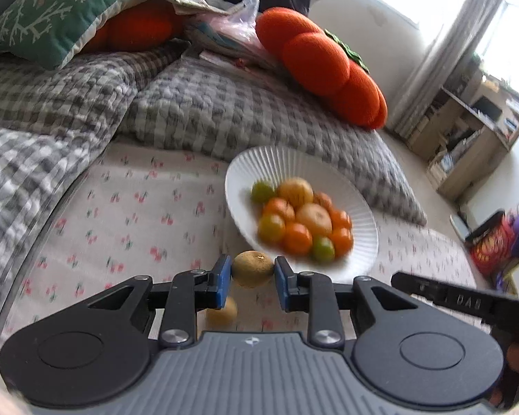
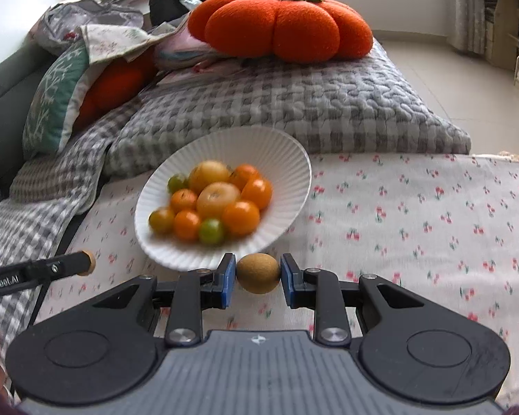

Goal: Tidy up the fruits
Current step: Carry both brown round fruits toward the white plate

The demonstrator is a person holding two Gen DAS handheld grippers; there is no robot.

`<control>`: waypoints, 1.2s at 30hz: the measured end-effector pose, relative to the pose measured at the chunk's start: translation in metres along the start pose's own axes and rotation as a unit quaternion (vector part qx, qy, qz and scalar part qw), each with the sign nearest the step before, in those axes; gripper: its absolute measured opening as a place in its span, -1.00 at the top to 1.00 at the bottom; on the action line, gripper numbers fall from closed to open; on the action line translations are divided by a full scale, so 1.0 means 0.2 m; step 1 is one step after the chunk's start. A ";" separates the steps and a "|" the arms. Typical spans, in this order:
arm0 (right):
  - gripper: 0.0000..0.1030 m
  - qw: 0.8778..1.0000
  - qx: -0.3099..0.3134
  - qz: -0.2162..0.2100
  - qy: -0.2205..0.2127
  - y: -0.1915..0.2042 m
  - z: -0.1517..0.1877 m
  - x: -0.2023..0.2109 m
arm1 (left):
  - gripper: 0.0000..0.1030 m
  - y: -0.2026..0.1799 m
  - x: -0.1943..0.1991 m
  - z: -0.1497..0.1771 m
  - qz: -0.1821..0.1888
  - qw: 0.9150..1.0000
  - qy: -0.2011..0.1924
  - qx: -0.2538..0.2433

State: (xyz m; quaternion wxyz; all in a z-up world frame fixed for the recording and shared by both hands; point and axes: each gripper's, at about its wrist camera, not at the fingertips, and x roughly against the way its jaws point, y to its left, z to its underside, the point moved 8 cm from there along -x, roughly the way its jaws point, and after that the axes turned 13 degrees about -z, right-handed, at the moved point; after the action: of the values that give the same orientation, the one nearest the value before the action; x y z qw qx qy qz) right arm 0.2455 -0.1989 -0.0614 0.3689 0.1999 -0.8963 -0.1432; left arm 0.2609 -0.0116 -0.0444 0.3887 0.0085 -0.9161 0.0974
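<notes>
A white ribbed bowl (image 1: 328,169) holds several orange, yellow and green fruits (image 1: 301,218) on the cherry-print cloth; it also shows in the right wrist view (image 2: 259,145). My left gripper (image 1: 252,278) is shut on a yellow-green citrus fruit (image 1: 252,269), held just in front of the bowl. A second yellowish fruit (image 1: 223,311) lies on the cloth below it. My right gripper (image 2: 257,278) is shut on a brownish-yellow fruit (image 2: 257,273), just in front of the bowl's near rim. The left gripper's side (image 2: 34,271) shows at the left of the right wrist view.
A grey checked quilt (image 2: 294,103) lies behind the bowl, with an orange pumpkin cushion (image 2: 280,24) on it and a green pillow (image 2: 52,97) at the left. The cherry-print cloth (image 2: 415,224) spreads to the right. Shelves (image 1: 467,131) stand across the room.
</notes>
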 end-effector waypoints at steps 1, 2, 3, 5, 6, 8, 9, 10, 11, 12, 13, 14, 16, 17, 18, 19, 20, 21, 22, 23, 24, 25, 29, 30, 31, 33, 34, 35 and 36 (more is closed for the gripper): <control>0.51 1.000 0.001 0.001 -0.004 -0.01 -0.02 -0.01 | 0.55 0.00 -0.02 -0.02 0.003 1.000 -0.001 0.005; 0.51 1.000 0.000 0.003 -0.007 -0.02 -0.04 -0.02 | 0.55 -0.01 -0.03 -0.05 0.005 1.000 -0.002 0.008; 0.51 1.000 0.000 0.005 -0.011 -0.04 -0.06 -0.03 | 0.55 -0.02 -0.05 -0.07 0.004 1.000 -0.004 0.008; 0.51 1.000 -0.002 0.006 -0.016 -0.07 -0.10 -0.05 | 0.55 -0.04 -0.10 -0.12 -0.002 1.000 -0.013 0.003; 0.51 1.000 -0.004 0.006 -0.018 -0.08 -0.11 -0.06 | 0.55 -0.04 -0.12 -0.13 -0.005 1.000 -0.014 0.000; 0.51 1.000 -0.009 0.006 -0.018 -0.11 -0.14 -0.09 | 0.55 -0.05 -0.18 -0.16 -0.008 1.000 -0.011 -0.001; 0.51 1.000 -0.013 0.006 -0.019 -0.13 -0.15 -0.10 | 0.55 -0.05 -0.21 -0.17 -0.007 1.000 -0.010 0.000; 0.51 1.000 -0.017 0.006 -0.019 -0.14 -0.16 -0.11 | 0.55 -0.06 -0.24 -0.19 -0.007 1.000 -0.008 0.000; 0.51 1.000 -0.021 0.006 -0.021 -0.16 -0.17 -0.12 | 0.55 -0.07 -0.26 -0.20 -0.008 1.000 -0.008 -0.001; 0.51 0.999 -0.023 0.006 -0.022 -0.18 -0.19 -0.13 | 0.55 -0.08 -0.28 -0.21 -0.008 1.000 -0.008 -0.003; 0.51 0.999 -0.026 0.006 -0.024 -0.19 -0.20 -0.14 | 0.55 -0.09 -0.29 -0.23 -0.008 1.000 -0.011 -0.006; 0.51 0.999 -0.029 0.005 -0.026 -0.20 -0.21 -0.15 | 0.55 -0.10 -0.31 -0.25 -0.007 1.000 -0.013 -0.008; 0.51 0.999 -0.033 0.004 -0.029 -0.21 -0.24 -0.18 | 0.55 -0.11 -0.35 -0.29 -0.009 1.000 -0.014 -0.011; 0.51 0.999 -0.032 0.004 -0.029 -0.21 -0.25 -0.20 | 0.55 -0.12 -0.37 -0.31 -0.009 1.000 -0.014 -0.011; 0.51 0.999 -0.031 0.003 -0.029 -0.20 -0.26 -0.21 | 0.55 -0.13 -0.39 -0.32 -0.009 1.000 -0.014 -0.010; 0.52 0.999 -0.031 0.000 -0.031 -0.19 -0.28 -0.23 | 0.55 -0.13 -0.40 -0.34 -0.008 1.000 -0.014 -0.009; 0.51 0.999 -0.030 -0.002 -0.031 -0.19 -0.29 -0.25 | 0.55 -0.14 -0.42 -0.35 -0.006 1.000 -0.015 -0.009; 0.51 0.999 -0.028 -0.004 -0.031 -0.18 -0.30 -0.27 | 0.55 -0.16 -0.43 -0.36 -0.003 1.000 -0.015 -0.011; 0.51 0.999 -0.026 -0.006 -0.031 -0.17 -0.31 -0.29 | 0.55 -0.17 -0.45 -0.36 -0.002 1.000 -0.013 -0.015; 0.52 0.999 -0.024 -0.006 -0.031 -0.17 -0.31 -0.31 | 0.55 -0.18 -0.47 -0.37 -0.003 1.000 -0.011 -0.020; 0.51 0.999 -0.025 -0.009 -0.032 -0.17 -0.32 -0.33 | 0.55 -0.20 -0.48 -0.37 -0.002 1.000 -0.010 -0.023; 0.51 0.999 -0.029 -0.014 -0.033 -0.17 -0.33 -0.35 | 0.55 -0.21 -0.50 -0.37 0.002 1.000 -0.009 -0.025; 0.51 0.998 -0.032 -0.029 -0.044 -0.18 -0.34 -0.43 | 0.54 -0.24 -0.60 -0.36 0.011 0.999 -0.001 -0.032; 0.51 0.998 -0.030 -0.031 -0.043 -0.18 -0.34 -0.45 | 0.54 -0.24 -0.62 -0.36 0.011 0.999 0.000 -0.032; 0.51 0.998 -0.030 -0.033 -0.043 -0.18 -0.34 -0.47 | 0.54 -0.24 -0.64 -0.36 0.012 0.999 0.003 -0.031; 0.51 0.998 -0.037 -0.040 -0.042 -0.17 -0.35 -0.50 | 0.54 -0.24 -0.67 -0.37 0.017 0.999 0.005 -0.028; 0.51 0.997 -0.037 -0.045 -0.043 -0.17 -0.35 -0.51 | 0.54 -0.24 -0.69 -0.37 0.017 0.999 0.005 -0.028; 0.51 0.997 -0.035 -0.049 -0.045 -0.16 -0.36 -0.52 | 0.54 -0.25 -0.70 -0.37 0.019 0.999 0.007 -0.029; 0.51 0.997 -0.034 -0.056 -0.047 -0.14 -0.36 -0.53 | 0.54 -0.26 -0.70 -0.36 0.022 0.999 0.008 -0.031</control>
State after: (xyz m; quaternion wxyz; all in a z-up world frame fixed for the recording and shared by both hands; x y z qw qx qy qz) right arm 0.3737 -0.1827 -0.0878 0.3246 0.2301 -0.8948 -0.2028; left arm 0.4149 -0.0569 -0.0867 0.3935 -0.0243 -0.9157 0.0778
